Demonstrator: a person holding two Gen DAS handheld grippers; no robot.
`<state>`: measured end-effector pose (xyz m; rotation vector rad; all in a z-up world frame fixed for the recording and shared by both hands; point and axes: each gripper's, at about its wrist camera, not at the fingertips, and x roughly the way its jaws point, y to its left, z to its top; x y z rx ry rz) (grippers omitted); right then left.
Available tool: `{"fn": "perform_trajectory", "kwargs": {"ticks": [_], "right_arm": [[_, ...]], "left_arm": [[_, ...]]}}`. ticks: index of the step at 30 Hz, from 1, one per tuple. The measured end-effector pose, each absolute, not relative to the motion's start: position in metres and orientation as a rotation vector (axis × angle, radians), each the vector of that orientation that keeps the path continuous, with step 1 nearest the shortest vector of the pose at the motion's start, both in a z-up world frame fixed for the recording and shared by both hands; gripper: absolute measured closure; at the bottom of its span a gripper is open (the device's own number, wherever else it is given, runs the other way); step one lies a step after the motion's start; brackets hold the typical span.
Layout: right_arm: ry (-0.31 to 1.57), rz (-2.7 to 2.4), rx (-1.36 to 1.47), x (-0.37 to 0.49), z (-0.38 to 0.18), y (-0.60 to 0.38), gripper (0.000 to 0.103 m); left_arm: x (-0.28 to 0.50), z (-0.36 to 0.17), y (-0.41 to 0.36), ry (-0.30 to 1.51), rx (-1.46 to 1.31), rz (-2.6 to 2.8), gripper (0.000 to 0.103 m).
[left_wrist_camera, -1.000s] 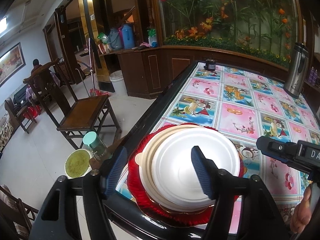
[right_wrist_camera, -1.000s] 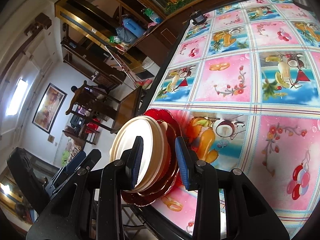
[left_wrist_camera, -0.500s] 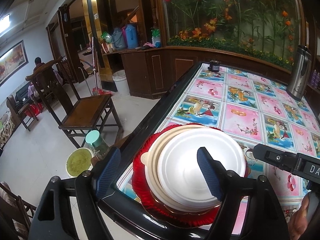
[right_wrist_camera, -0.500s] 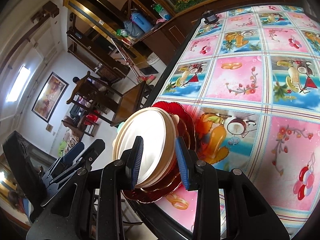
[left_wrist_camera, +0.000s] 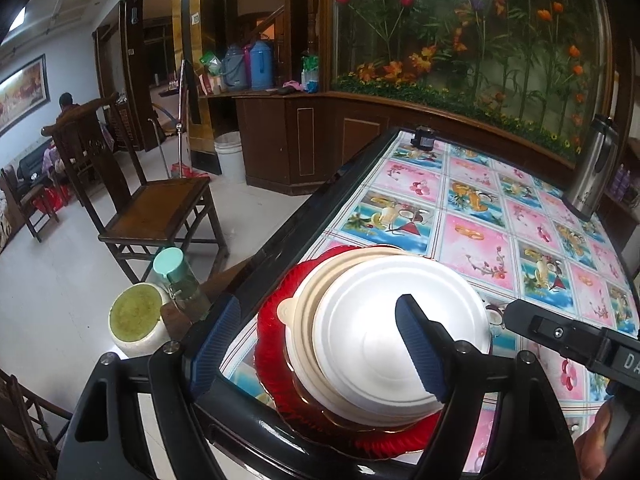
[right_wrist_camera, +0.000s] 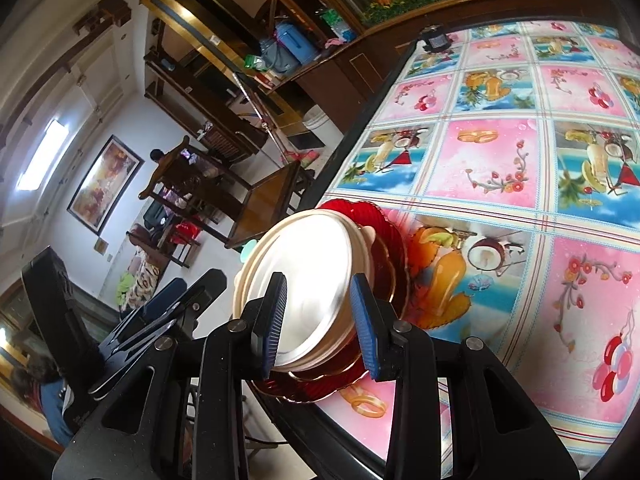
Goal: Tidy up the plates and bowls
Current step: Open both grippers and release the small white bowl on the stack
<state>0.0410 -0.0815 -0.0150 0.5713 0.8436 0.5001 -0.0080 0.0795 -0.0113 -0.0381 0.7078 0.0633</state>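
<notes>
A stack of plates sits at the near left corner of the table: a red scalloped plate [left_wrist_camera: 272, 344] at the bottom, an amber glass plate [right_wrist_camera: 384, 268], a beige plate [left_wrist_camera: 308, 300] and a white plate [left_wrist_camera: 384, 344] on top. My left gripper [left_wrist_camera: 318, 346] hovers over the stack, its jaws opening; the pads touch nothing. My right gripper [right_wrist_camera: 320, 322] stands just off the stack's rim with a narrow gap between its pads. The rim shows behind that gap, but nothing is gripped. In the left wrist view the right gripper's black finger [left_wrist_camera: 560, 334] lies just right of the stack.
The table [left_wrist_camera: 472, 236] has a flowered cloth and a black edge. A steel flask [left_wrist_camera: 596, 168] and a small dark jar [left_wrist_camera: 425, 139] stand at its far end. Left of the table are a wooden chair [left_wrist_camera: 152, 208], a mint-lidded bottle [left_wrist_camera: 176, 276] and a white pot [left_wrist_camera: 136, 316].
My left jaws have spread wider over the stack. The right gripper has rolled and shifted a little, so the stack's rim now sits more squarely behind its gap. The plates have not moved.
</notes>
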Motion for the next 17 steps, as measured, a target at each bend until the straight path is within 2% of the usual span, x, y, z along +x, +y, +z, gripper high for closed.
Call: {"fn": "perform_trajectory", "kwargs": {"ticks": [4,9,10,11,17], "right_arm": [[0.829,0.521,0.535,0.035,-0.012,-0.073,0.07],[0.839,0.532,0.515,0.032,-0.015,-0.065,0.07],[0.842,0.533,0.513,0.032,-0.016,-0.064,0.07],[0.842,0.533,0.512,0.032,-0.016,-0.063,0.07],[0.828,0.532,0.512,0.03,-0.014,-0.061,0.07]], "left_arm": [[-0.01,-0.013,0.085,0.704,-0.077,0.055,0.02],[-0.013,-0.01,0.095,0.686,-0.142,0.054,0.009],[-0.013,-0.009,0.097,0.676,-0.152,0.056,0.002],[-0.015,-0.006,0.099,0.657,-0.164,0.061,0.0],[-0.022,0.001,0.089,0.592,-0.08,0.106,0.0]]}}
